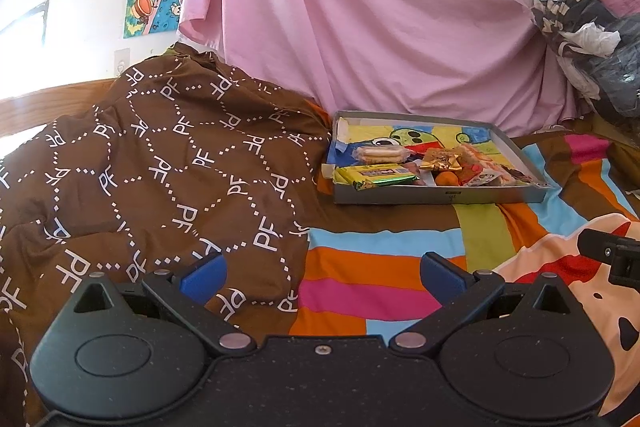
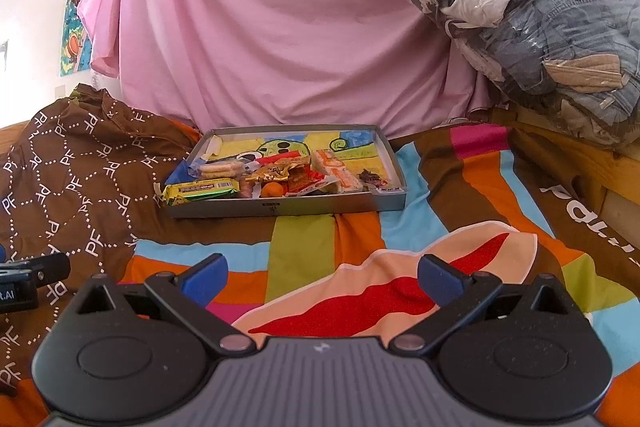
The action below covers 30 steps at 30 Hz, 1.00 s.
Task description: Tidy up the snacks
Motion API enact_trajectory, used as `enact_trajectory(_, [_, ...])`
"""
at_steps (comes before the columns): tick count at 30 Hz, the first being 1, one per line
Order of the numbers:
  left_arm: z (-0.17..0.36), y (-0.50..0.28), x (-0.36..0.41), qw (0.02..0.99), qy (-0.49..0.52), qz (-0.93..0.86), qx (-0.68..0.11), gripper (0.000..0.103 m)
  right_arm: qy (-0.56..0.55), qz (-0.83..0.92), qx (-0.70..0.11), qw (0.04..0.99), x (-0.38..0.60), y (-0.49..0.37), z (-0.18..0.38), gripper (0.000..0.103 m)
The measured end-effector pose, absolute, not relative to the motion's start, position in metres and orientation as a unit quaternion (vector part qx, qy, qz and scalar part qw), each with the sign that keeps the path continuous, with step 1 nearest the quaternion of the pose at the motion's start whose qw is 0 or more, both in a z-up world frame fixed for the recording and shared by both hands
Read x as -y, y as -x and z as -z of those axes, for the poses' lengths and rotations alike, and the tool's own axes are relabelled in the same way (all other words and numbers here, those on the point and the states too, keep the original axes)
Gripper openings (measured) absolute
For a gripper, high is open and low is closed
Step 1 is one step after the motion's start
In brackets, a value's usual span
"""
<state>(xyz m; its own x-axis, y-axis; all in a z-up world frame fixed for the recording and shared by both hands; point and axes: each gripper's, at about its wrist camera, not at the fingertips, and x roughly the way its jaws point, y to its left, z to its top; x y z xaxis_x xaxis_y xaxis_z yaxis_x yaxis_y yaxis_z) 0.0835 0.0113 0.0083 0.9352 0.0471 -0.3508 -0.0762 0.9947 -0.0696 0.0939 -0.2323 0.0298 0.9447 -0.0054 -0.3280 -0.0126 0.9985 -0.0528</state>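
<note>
Two grippers hover low over a striped bedspread, facing a shallow grey cardboard tray (image 2: 288,209) of snacks.

The left gripper (image 1: 323,277) and the right gripper (image 2: 322,278) both have their blue-tipped jaws spread wide with nothing between them, each well short of the tray. Inside the tray, a yellow-green wrapped bar (image 2: 200,191) lies at the near left corner, a clear pack of pale round biscuits (image 2: 221,169) just behind it, and a small orange fruit (image 2: 271,190) near the front wall's middle.
</note>
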Motion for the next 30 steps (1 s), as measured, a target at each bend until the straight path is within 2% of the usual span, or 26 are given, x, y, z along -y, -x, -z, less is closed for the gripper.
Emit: enact_trajectory(30, [-0.0080,-0.0843,-0.0109,0.983,0.042,-0.027,-0.179,0.102,0.028,-0.003,-0.166,0.986,0.2323,-0.0934,-0.0297,0.103])
